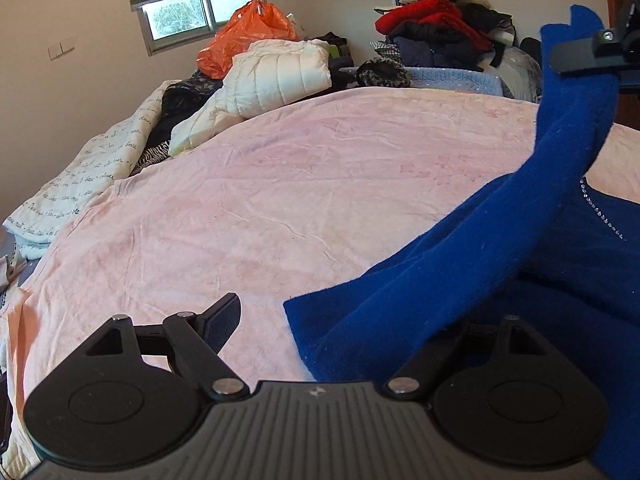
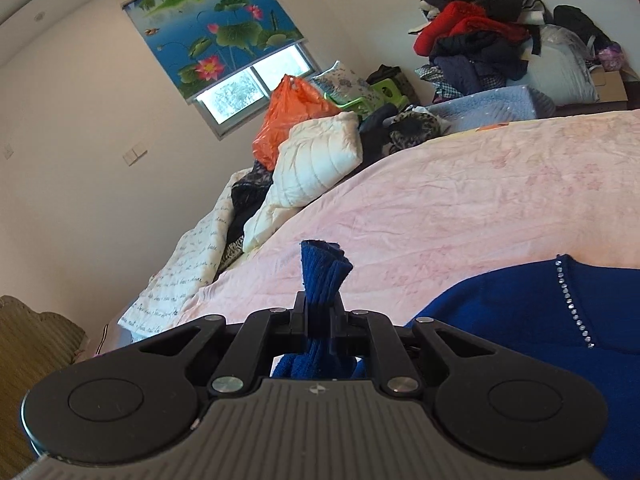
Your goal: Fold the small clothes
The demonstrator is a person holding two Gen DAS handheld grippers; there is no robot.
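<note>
A blue fleece top (image 1: 500, 280) with a line of small rhinestones lies on the pink bedspread (image 1: 280, 200) at the right. My right gripper (image 2: 322, 312) is shut on the cuff of its sleeve (image 2: 324, 268) and holds it up; in the left wrist view that sleeve (image 1: 568, 132) rises to the right gripper's finger (image 1: 580, 56) at the upper right. My left gripper (image 1: 344, 316) is open low over the bed. Its left finger (image 1: 222, 320) shows; the right finger is hidden under the blue cloth. The top's body also shows in the right wrist view (image 2: 520, 312).
A white quilted jacket (image 1: 276, 76), an orange plastic bag (image 1: 248, 36) and dark clothes lie at the bed's far side. A tall heap of red and dark clothes (image 1: 436, 28) stands at the back right. A script-printed quilt (image 1: 80, 176) hangs at the left edge.
</note>
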